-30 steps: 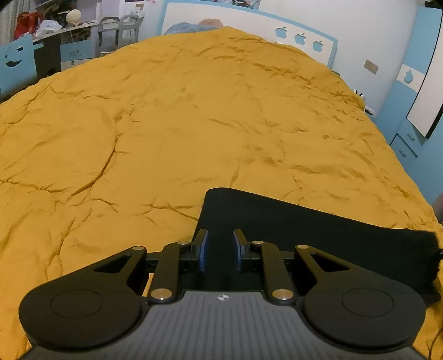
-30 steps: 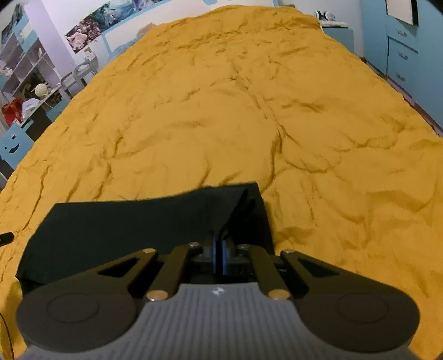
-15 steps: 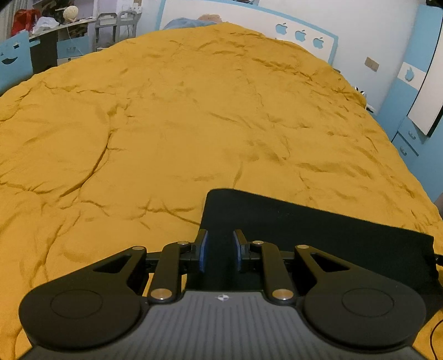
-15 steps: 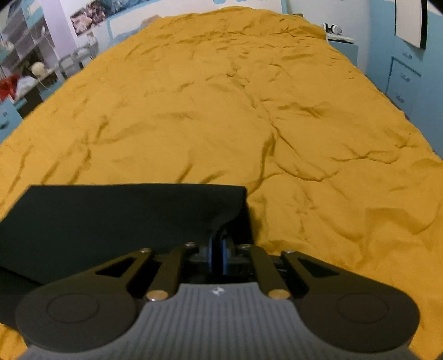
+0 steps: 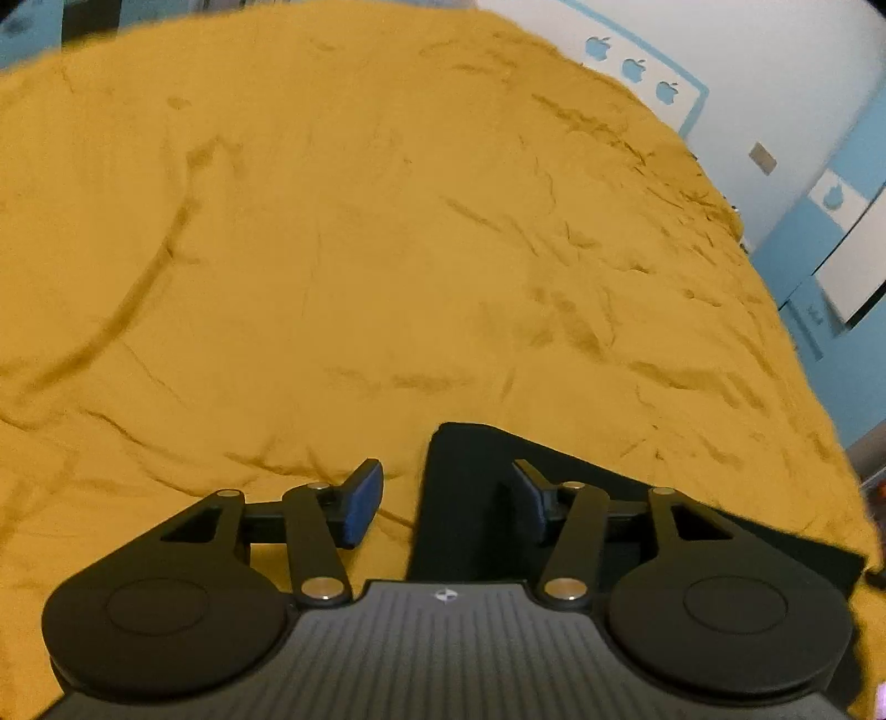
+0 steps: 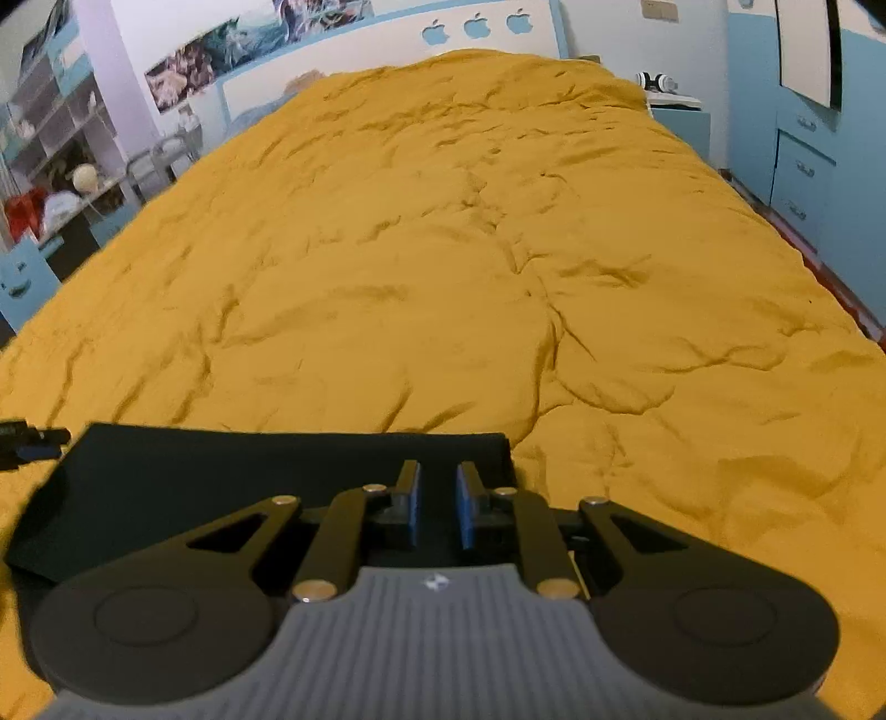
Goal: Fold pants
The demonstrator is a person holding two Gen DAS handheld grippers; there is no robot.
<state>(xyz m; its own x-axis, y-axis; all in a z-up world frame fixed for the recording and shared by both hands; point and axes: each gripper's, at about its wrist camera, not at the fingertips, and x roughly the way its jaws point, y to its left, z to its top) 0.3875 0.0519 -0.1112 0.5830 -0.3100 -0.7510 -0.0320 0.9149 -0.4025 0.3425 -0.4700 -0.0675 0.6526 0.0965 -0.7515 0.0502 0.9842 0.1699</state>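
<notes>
- Nearest my left camera, the left tool (image 5: 446,507) stands with its jaws spread wide and grasping nothing; one blue pad (image 5: 362,507) hangs over bare bedding, the other over dark cloth.
- At the right camera's foot, the right tool (image 6: 437,509) has its jaws parted by a narrow gap, released, with no cloth pinched between the pads that I can see.
- Beneath and just beyond both tools lie the pants (image 6: 221,471), a flat black rectangle near the foot of the bed, edges straight, apparently folded at least once. Layer count cannot be read from the uniform black.
- Handling, as I judge it: light, limp fabric with no stiffness; it will drape and sag wherever it is unsupported, and stacked layers may slide apart. I would take hold at the two corners of one short edge, pinching all layers together, one tool per corner.
- Beyond the pants, the mustard-yellow bedspread (image 6: 443,249) runs wrinkled and soft to the headboard (image 6: 387,50); it may bunch under a dragged fold.
</notes>
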